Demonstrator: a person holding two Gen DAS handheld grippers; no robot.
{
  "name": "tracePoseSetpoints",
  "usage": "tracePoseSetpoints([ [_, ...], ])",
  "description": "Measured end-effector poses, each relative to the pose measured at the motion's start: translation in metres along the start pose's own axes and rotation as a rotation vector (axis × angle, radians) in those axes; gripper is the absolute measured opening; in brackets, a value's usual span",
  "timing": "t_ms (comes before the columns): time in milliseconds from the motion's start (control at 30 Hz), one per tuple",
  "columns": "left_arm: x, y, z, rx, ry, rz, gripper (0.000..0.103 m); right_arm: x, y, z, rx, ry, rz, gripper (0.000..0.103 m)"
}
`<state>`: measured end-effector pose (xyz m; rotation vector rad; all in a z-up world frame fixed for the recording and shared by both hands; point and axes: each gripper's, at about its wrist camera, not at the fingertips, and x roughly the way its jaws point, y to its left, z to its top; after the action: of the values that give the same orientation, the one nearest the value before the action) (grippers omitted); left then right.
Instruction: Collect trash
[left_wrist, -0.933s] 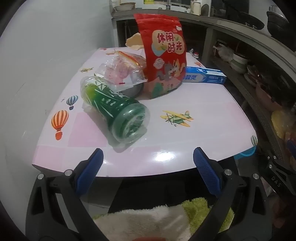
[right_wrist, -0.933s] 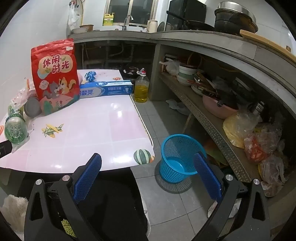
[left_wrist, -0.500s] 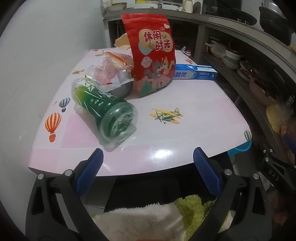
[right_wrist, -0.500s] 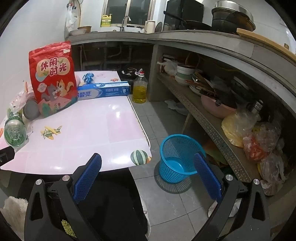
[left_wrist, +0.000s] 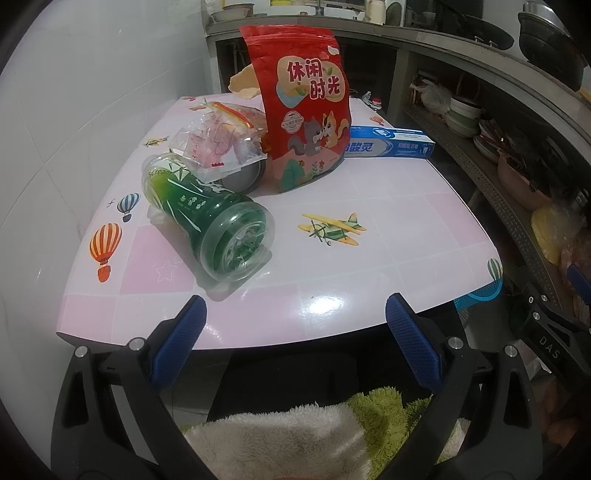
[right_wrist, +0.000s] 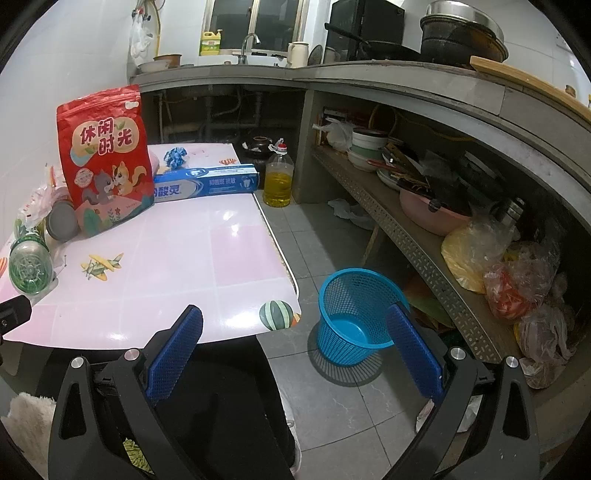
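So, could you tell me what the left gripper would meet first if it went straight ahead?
Probably the pink table near its front edge; the left gripper, open, points between the green bottle and the airplane sticker. Depth is uncertain.

Grey tiled floor (right_wrist: 332, 402), white walls (left_wrist: 92, 74)

My left hand-held gripper (left_wrist: 293, 325) sits at the near edge of the pink bench (left_wrist: 388, 236), its blue pads spread wide with nothing between them. Ahead I see a green plastic bottle (left_wrist: 210, 218) lying on its side, its base toward me, with a crumpled clear wrapper (left_wrist: 218, 142) against its far end. Behind stands a red snack bag (left_wrist: 304, 122), upright, and a blue toothpaste box (left_wrist: 389, 147) lies flat just beside it.
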<state>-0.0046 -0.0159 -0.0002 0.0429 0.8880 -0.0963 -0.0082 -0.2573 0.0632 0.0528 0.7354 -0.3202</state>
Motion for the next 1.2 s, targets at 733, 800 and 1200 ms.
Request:
tracePoseSetpoints([
  [733, 0.0048, 0.0066, 0.0006, -0.011, 0.016, 0.005, 0.094, -0.001, 0.0069, 0.0018, -0.005, -0.003, 0.001, 0.097],
  [800, 0.0049, 0.0066, 0.0007, -0.01, 0.016, 0.005, 0.094, -0.0009, 0.0068, 0.0018, -0.004, -0.003, 0.002, 0.097],
  [1200, 0.0054, 0.0079, 0.001, -0.013, 0.02, 0.013, 0.094, -0.0008, 0.007, 0.0021, -0.001, -0.002, 0.004, 0.097],
])
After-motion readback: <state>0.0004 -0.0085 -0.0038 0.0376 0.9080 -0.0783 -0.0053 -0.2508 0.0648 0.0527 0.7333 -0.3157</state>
